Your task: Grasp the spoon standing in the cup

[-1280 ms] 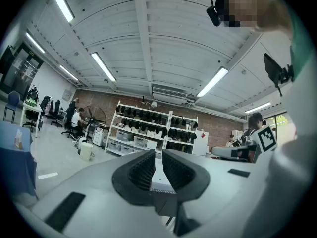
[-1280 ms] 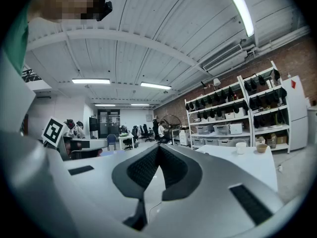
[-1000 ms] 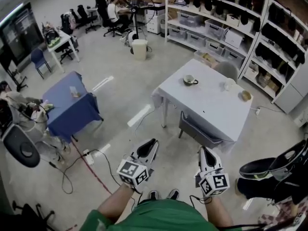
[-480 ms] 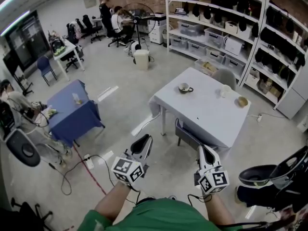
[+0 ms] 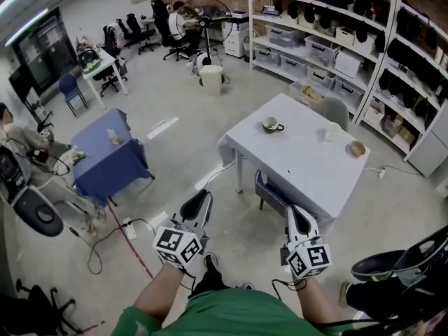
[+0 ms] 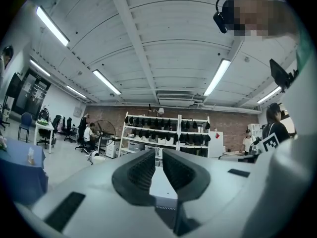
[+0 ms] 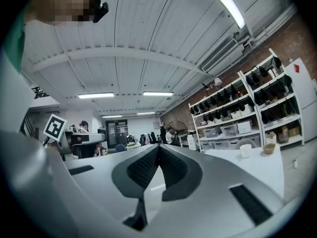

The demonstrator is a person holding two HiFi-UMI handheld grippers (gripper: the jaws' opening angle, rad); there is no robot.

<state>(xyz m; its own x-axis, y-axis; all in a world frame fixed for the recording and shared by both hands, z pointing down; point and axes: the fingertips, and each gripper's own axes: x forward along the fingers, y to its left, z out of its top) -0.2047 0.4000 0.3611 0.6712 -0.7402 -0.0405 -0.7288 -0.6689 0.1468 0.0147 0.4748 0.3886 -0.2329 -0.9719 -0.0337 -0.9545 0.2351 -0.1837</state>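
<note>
L gripper [image 6: 157, 155]: fingers are sitting shut, just a slit betw. them, nothing held. R gripper [image 7: 158, 148]: fingers are meeting at the tips, also empty. Both are hanging low in front of the person, over the floor [image 5: 175, 96], well short of the white desk [image 5: 301, 166]. A cup [image 5: 272, 124] is standing near the desk's far-left corner; spoon too small to make out. A white cup [image 5: 333, 130] and a small bowl [image 5: 358, 148] are sitting further right, apart.
</note>
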